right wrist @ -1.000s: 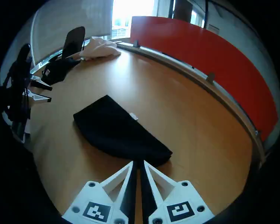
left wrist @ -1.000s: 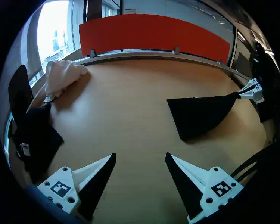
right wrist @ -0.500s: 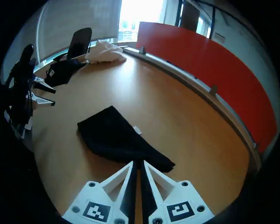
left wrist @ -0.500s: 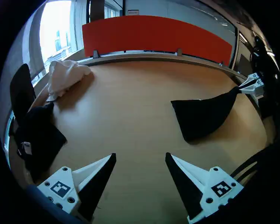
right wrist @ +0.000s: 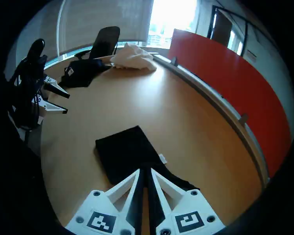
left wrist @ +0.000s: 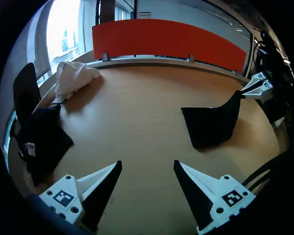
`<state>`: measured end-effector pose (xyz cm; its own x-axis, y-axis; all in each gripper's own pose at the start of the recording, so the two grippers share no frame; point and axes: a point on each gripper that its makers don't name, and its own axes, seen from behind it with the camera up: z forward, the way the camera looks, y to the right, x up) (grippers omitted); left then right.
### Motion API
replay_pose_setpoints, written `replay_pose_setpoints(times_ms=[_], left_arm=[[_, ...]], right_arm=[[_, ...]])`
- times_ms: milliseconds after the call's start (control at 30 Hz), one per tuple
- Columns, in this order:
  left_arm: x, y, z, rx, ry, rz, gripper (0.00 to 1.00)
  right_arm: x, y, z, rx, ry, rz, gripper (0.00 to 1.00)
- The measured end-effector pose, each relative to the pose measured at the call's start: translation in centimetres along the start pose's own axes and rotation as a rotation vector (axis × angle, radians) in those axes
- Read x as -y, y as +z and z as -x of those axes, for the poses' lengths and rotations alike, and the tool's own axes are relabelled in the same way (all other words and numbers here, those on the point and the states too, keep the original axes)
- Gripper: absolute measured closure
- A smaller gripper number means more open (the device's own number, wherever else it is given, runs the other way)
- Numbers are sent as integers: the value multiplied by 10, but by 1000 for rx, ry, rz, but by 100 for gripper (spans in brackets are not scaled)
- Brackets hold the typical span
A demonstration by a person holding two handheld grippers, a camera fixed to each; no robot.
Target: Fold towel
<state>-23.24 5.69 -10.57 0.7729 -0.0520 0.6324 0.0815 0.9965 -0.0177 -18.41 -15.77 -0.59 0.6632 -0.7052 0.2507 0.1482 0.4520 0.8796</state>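
My right gripper (right wrist: pixel 145 171) pinches 1 corner of the black towel (right wrist: pixel 125 152), raised off the table (right wrist: pixel 178 113); the rest lies between its near and far edges. My left gripper (left wrist: pixel 147 162) hangs wide open, holding nothing.

Our left gripper (left wrist: pixel 147 162): fingers spread wide, gripping nothing. Our right gripper (right wrist: pixel 145 171): aloft, fingers pinched tight on black towel (right wrist: pixel 127 154) corner.

One black towel (left wrist: pixel 211 125), one dark cloth heap (left wrist: pixel 43 137), one white cloth (left wrist: pixel 72 76), one chair (left wrist: pixel 23 90), two grippers (left wrist: pixel 147 164) (right wrist: pixel 145 170).
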Motion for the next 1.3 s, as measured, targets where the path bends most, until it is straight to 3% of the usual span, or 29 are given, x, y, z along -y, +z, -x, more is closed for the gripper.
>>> replay_pose_setpoints(times_ms=[467,867,1300], left_arm=[[16,-18,9,-6,-61,-43,2],[24,-24,15,-4,-86,-72,2],[22,-22,15,2,-79,-70,2]], right_arm=[[44,52,-31,17,-96,-142,94],[80,114,-12,80,-65,-243,94],[89,117,-6,86,-70,-275,94]])
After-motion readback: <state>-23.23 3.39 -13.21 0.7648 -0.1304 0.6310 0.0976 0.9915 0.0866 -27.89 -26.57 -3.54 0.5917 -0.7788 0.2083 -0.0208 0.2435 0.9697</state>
